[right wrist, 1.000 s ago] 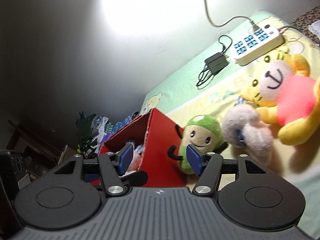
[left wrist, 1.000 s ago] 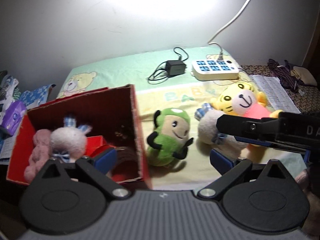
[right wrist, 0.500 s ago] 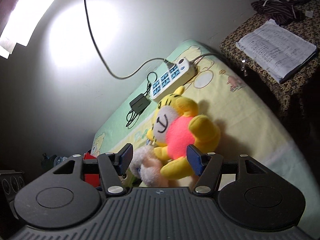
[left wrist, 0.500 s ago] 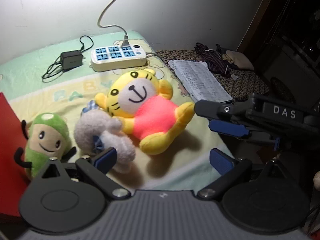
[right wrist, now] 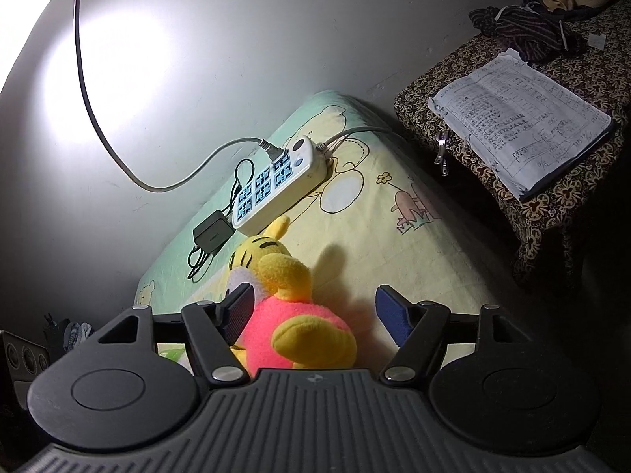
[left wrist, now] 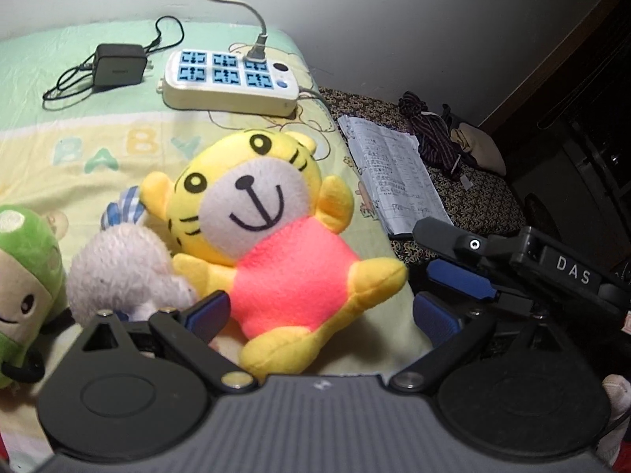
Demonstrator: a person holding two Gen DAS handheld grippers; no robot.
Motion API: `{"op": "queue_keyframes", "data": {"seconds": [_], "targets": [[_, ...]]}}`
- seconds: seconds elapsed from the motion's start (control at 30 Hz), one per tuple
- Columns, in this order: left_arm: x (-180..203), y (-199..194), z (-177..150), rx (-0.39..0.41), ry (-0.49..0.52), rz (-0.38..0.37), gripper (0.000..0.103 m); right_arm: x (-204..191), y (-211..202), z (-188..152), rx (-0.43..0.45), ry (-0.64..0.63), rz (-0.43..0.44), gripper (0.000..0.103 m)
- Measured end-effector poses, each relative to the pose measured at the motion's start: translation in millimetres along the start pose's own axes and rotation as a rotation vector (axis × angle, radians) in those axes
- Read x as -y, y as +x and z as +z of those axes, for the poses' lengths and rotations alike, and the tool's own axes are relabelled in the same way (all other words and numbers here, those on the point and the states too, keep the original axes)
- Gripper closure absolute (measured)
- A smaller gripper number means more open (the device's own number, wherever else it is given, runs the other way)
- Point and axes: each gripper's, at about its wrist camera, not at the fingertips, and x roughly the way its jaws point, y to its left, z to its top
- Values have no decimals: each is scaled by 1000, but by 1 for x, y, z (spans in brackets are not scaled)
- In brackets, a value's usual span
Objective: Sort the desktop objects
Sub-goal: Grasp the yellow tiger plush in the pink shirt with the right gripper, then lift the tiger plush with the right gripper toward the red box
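At the bottom of both views, the left gripper (left wrist: pixel 319 313) and right gripper (right wrist: pixel 317 313) stand spread apart around the yellow plush tiger in a pink shirt (left wrist: pixel 272 236). A fluffy white plush toy (left wrist: pixel 122 268) crowds its left; farther up lie a white power strip (left wrist: pixel 232 81) and a black charger brick (left wrist: pixel 118 65).

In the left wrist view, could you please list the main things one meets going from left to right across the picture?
Green plush → white fluffy plush → yellow tiger plush → paper sheets → right hand-held gripper
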Motion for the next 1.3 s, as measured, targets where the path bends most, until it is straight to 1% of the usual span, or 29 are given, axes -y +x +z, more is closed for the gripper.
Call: {"op": "queue_keyframes", "data": {"seconds": [0.1,0.23,0.37,0.5,0.57,0.63,0.7,0.8,0.97,1.17,1.3], "targets": [[-7,11,5,-29,-24,-15,4,2,21,5,-39,-13,8,30],[-13,26,8,-63,-41,-27,4,6,45,9,-104,6,58,30],[-16,33,9,-68,-24,-34,4,4,68,8,-174,-11,92,30],[-12,38,9,-73,16,-25,4,2,82,2,-245,-16,126,30],[-11,41,9,-75,33,-16,3,2,85,-3,-261,-13,136,30],[-9,41,8,-74,44,-12,3,1,83,-6,-253,-13,139,36],[-8,40,7,-78,53,-12,4,4,78,-6,-250,15,151,46],[-8,36,6,-84,57,-29,6,10,69,-7,-251,55,165,53],[5,32,-3,-102,95,-49,9,11,54,-16,-256,50,155,57],[30,18,-23,-114,169,-83,9,10,19,-26,-239,27,130,58],[40,8,-40,-136,200,-110,9,13,-5,-40,-236,44,112,58]]}}
